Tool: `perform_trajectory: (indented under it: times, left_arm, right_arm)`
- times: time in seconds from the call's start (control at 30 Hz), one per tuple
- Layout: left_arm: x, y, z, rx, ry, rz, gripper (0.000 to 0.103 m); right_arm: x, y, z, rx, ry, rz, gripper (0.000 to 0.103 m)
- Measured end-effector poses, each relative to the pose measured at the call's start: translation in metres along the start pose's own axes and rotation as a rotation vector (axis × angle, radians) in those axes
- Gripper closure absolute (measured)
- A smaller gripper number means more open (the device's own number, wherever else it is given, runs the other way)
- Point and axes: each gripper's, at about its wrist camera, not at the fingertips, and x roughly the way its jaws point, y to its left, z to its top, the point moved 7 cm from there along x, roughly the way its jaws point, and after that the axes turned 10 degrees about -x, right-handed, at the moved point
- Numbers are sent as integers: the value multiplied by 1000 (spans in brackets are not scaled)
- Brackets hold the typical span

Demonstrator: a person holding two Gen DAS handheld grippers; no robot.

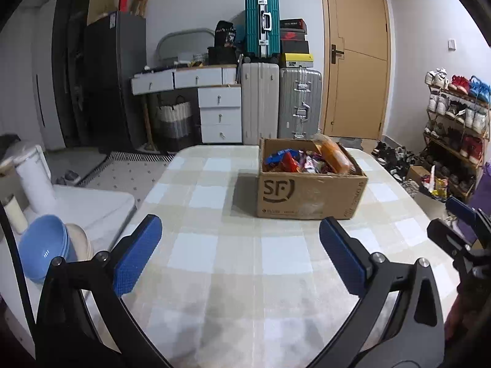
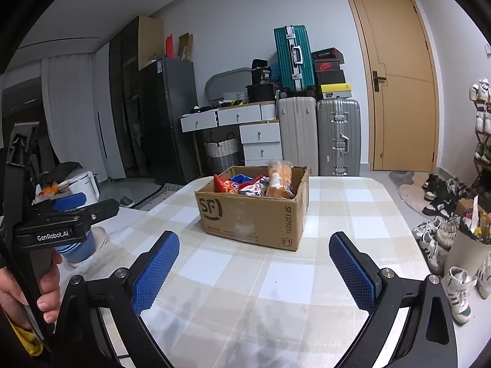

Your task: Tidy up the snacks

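A brown cardboard box [image 1: 310, 196] marked SF stands on the checked table [image 1: 214, 263]. It is full of snack packets [image 1: 291, 161], with an orange pack [image 1: 336, 153] sticking up at its right. The box [image 2: 254, 214] and its snacks [image 2: 254, 185] also show in the right wrist view. My left gripper [image 1: 241, 230] is open and empty, above the table short of the box. My right gripper [image 2: 254, 245] is open and empty, also short of the box. The right gripper also shows at the right edge of the left wrist view [image 1: 460, 230].
Blue and beige bowls [image 1: 52, 245] are stacked on a white side surface left of the table. A white kettle [image 2: 83, 187] stands there too. Shoes [image 2: 442, 245] and a shoe rack [image 1: 454, 122] are on the right. Suitcases [image 1: 282, 101], drawers and a door stand behind.
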Motion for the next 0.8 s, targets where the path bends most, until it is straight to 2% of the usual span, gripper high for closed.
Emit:
perform_trajectory:
  times: [0.03,0.23,0.33,0.5,0.7,0.8]
  left_arm:
    - [5,0,0,7,0,17,0]
    - [28,-11,-1,9,41,-11,0]
    - [33,-15,-2,9,25,1,0]
    - [35,-18,-5,-4,26,12,0]
    - [26,-20,-10,33,-1,35,0]
    - [25,-18,-10,7,-5,27,0]
  right_arm:
    - [4,-2,-2,8,8,1,3]
    - [17,-9,-11,6,39,4,3]
    - [22,-13,-16,42,60,18,3]
    - [18,-13,-17,64,55,24,3]
    - [9,-12,-18,63,51,3,3]
    - [4,-12,-18,71,48,-3,3]
